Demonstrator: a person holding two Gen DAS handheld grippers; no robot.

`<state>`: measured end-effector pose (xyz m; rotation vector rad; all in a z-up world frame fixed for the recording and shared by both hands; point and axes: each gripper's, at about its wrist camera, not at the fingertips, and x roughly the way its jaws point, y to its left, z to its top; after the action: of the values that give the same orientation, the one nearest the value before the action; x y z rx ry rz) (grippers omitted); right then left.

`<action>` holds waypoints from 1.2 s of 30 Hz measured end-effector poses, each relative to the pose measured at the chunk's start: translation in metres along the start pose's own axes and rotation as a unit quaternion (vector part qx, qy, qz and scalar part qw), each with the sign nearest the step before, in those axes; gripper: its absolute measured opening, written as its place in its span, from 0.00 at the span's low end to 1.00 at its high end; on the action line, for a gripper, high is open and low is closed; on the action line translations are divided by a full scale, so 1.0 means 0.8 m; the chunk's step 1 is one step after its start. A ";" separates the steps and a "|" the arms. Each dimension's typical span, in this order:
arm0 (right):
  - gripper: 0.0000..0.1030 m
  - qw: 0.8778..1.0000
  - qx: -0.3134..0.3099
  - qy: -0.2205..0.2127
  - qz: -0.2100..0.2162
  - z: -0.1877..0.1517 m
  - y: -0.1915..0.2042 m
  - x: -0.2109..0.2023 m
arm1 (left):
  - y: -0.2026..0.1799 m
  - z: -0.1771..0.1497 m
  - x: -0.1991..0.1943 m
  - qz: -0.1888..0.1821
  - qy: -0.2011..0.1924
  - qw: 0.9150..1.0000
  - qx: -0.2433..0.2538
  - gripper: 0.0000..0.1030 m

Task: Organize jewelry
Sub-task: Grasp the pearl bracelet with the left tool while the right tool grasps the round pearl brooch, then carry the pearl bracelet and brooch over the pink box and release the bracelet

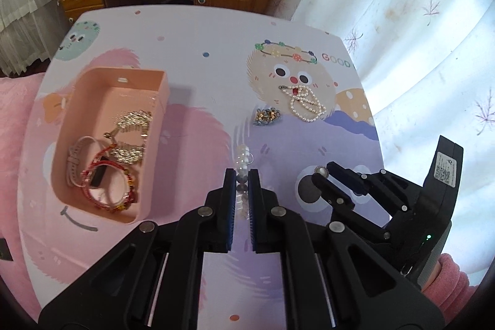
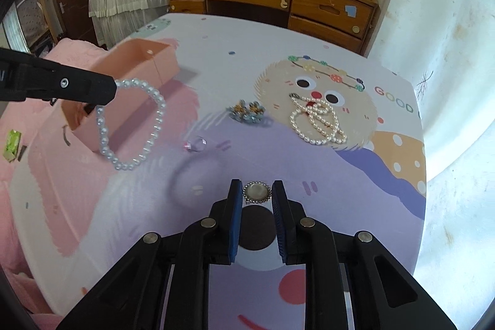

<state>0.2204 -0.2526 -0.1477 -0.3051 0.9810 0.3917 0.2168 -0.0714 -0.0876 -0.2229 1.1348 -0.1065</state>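
Mid-sort at a cartoon-print table [image 2: 309, 39]: left gripper [image 1: 242, 180] clenched on a pearl bracelet [image 2: 130, 126], loop dangling clear of the tabletop, just short of the pink box [image 1: 92, 101] by the table's left edge. Already in the box: gold chains [image 1: 133, 132], a red bangle [image 1: 108, 187], a pale watch [image 1: 75, 156].

Right gripper [image 2: 256, 190] low near the table's near edge, jaws parted on either side of a round brooch [image 2: 256, 191]; pads look just beside it, not pressing, so released as far as can be told. Whether the brooch lies flat on the table or rests lightly against a pad: cannot tell.

Waiting in the middle of the table and toward its right edge: a pearl necklace [image 2: 318, 121] heaped on the printed face, blue flower earrings [image 2: 247, 112] beside it, a small clear ring [image 2: 195, 143] nearer the centre.

Step in hand, by the look of it: carrying the bracelet to the box while lining up the brooch. Next move likely calls for swinging left over the box's open top and loosening the grip only once the loop hangs inside the walls; for the brooch, a gentle squeeze across its rim, since so flat a piece could skid out.
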 end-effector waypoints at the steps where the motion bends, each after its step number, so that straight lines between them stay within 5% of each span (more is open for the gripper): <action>1: 0.19 1.000 0.003 -0.002 0.004 0.001 0.004 -0.007 | 0.003 -0.001 -0.009 0.000 -0.005 1.000 0.003 0.05; 10: 0.19 0.996 0.060 -0.019 0.059 0.027 0.052 -0.055 | 0.055 -0.005 -0.083 -0.005 -0.046 0.999 -0.007 0.05; 21: 0.19 0.995 0.094 -0.028 0.027 0.059 0.148 -0.085 | 0.135 0.012 -0.142 -0.060 -0.066 0.995 0.033 0.05; 36: 0.19 0.971 0.220 -0.083 0.038 0.097 0.252 -0.086 | 0.198 0.074 -0.158 -0.101 -0.066 0.985 0.122 0.05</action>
<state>0.1528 -0.0533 -0.0635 0.1655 0.8893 0.2555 0.2128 0.1148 0.0118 -0.1243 0.9559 -0.4026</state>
